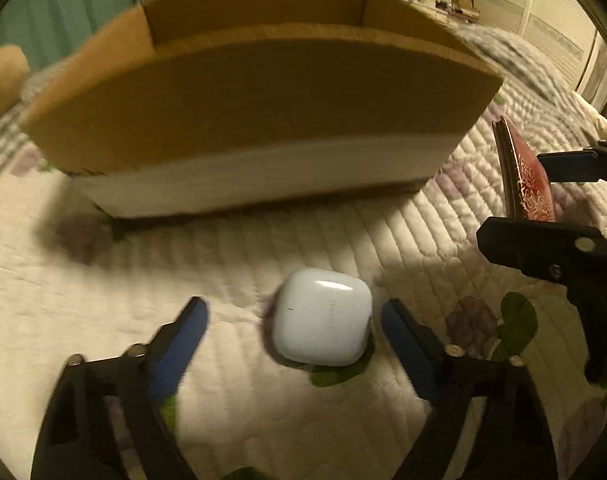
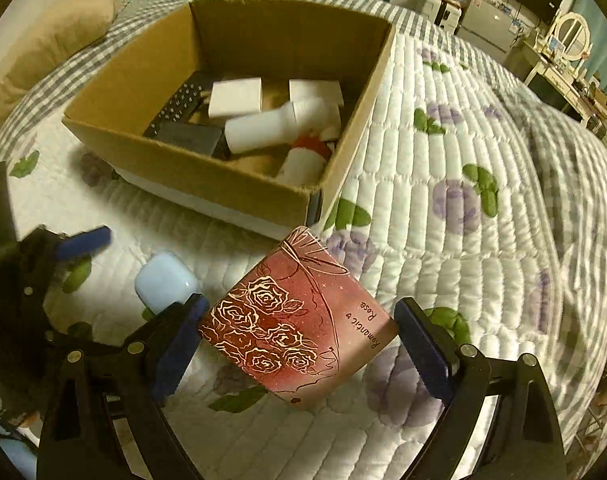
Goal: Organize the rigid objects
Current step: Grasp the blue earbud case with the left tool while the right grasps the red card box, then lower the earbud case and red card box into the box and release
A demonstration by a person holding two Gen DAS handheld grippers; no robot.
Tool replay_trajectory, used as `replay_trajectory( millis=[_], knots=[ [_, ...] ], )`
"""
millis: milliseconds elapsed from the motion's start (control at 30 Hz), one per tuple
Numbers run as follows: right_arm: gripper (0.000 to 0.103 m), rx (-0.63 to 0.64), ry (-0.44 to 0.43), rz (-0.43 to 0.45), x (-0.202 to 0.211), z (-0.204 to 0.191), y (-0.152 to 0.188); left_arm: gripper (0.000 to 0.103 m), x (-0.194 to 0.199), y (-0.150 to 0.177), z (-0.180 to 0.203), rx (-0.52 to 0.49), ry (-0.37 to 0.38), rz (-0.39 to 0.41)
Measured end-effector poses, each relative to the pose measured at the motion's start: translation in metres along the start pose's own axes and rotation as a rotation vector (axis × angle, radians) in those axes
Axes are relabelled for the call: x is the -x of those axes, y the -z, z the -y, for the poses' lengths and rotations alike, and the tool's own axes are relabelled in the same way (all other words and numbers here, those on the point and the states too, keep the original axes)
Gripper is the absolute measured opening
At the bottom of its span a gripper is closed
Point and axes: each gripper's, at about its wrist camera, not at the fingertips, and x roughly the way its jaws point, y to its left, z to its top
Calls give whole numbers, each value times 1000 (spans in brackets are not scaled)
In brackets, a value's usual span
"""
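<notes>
Floral quilt (image 2: 443, 208) on bed, cardboard box (image 2: 191, 168) on it holding bottles and small boxes. Left gripper (image 1: 295, 320) spread wide, straddling white earbud case (image 1: 323, 318) on quilt, not touching. Right gripper (image 2: 299, 336): fingers apart around red rose-print box (image 2: 299, 320); contact unclear.

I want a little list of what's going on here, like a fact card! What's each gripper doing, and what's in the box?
Place: a flowery quilt on a bed
Box: open cardboard box standing on the quilt
In the box: white bottle, white cartons, a dark remote, other bits hard to tell
Left gripper: open, the pale earbud case lies on the quilt between its fingers
Right gripper: open around the red rose box, tilted; actual contact unclear
Not yet in the box: earbud case, rose box
</notes>
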Motion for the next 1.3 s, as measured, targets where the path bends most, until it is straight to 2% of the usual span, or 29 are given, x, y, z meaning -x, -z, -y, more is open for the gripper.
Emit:
replay_trajectory(
  millis=[67,133,167,200,367,567,700,833,1167,1300],
  knots=[
    [93,-5,-6,-6,-2,1,1,77,-7,0,4,-18,-17,-13],
    [94,-11,-9,-4,-2,2,2,68,-7,1,9,-41,-22,-6],
    [94,-11,-9,-3,-2,2,2,57,-4,1,10,-48,-14,0],
    [94,-11,-7,-2,-1,1,2,51,-1,1,11,-52,-1,5],
    [93,-1,-1,10,5,-2,3,51,16,4,6,-42,5,35],
    [93,6,-2,41,20,-7,1,51,52,5,-1,-44,-8,111],
    [93,18,-6,84,42,-12,-3,51,79,7,-10,-49,-27,152],
    [94,31,-10,136,67,-15,-12,51,105,-5,-18,-51,-35,212],
    [93,33,-11,307,141,-23,-62,51,164,-81,-46,-44,-56,377],
    [93,14,-12,371,162,-23,-92,51,171,-115,-54,-45,-98,427]
  ],
)
